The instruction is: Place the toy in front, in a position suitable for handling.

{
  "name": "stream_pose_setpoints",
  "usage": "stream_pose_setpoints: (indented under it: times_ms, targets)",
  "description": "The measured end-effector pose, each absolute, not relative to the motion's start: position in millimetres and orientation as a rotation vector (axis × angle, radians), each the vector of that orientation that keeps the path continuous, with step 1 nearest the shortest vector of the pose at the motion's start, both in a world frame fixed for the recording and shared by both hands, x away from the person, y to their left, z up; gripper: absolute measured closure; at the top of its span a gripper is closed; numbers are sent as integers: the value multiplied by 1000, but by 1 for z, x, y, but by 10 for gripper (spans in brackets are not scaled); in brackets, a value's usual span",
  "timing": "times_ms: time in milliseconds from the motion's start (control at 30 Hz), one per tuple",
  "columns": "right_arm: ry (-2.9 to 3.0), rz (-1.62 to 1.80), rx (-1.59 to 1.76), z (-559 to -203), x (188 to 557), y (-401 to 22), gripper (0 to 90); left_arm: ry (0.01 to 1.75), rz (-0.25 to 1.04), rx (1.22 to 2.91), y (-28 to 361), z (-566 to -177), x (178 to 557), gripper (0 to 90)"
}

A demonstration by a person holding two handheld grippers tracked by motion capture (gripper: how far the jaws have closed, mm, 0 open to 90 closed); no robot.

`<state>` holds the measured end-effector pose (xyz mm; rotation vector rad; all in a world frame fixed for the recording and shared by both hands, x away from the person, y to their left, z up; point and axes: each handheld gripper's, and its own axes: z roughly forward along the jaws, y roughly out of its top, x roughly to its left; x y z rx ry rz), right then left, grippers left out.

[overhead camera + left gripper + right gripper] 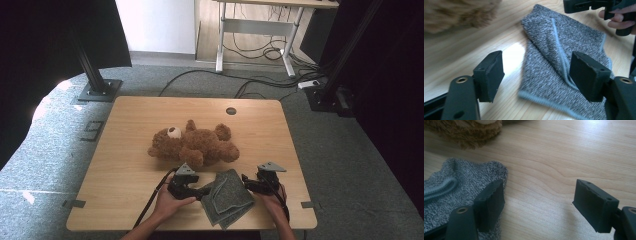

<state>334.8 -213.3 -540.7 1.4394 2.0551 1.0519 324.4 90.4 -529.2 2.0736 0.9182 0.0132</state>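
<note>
A folded grey cloth (227, 196) with a pale blue hem lies near the table's front edge, between my two grippers. My left gripper (204, 191) is at the cloth's left edge, open, and its jaws straddle the grey cloth (559, 60) just above the wood. At the cloth's right edge my right gripper (246, 181) is open too. Its left pad (490, 202) is over the cloth's corner (469, 182) and its right pad over bare wood. A brown teddy bear (195, 145) lies on its back just behind the cloth, untouched.
The wooden table (130, 150) has bare room to the left and at the back, with a round cable hole (231, 111) near the far edge. Cables and a desk frame (255, 27) stand on the carpet beyond.
</note>
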Motion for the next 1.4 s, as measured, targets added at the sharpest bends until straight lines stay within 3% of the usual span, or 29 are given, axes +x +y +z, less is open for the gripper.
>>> stream_pose_setpoints:
  times_ms: [267,567,900,1000,1033,1067,1400]
  targets:
    - [2046,1046,1446,-541,334,-216,243,905,0,2137,64,-537,327,228]
    - [2035,1048,1448,-540,334,-219,243,907,12,2162,53,-541,327,252]
    - [2034,1045,1443,-540,334,-217,242,848,195,2215,48,-543,313,390]
    - [2034,1042,1443,-540,334,-217,242,833,190,2211,49,-544,312,503]
    - [2034,1041,1444,-540,334,-218,242,825,182,2209,50,-544,311,503]
    - [2032,1040,1447,-541,334,-218,242,812,173,2208,50,-544,311,571]
    - [2025,1037,1454,-540,334,-220,243,787,88,2171,58,-548,315,781]
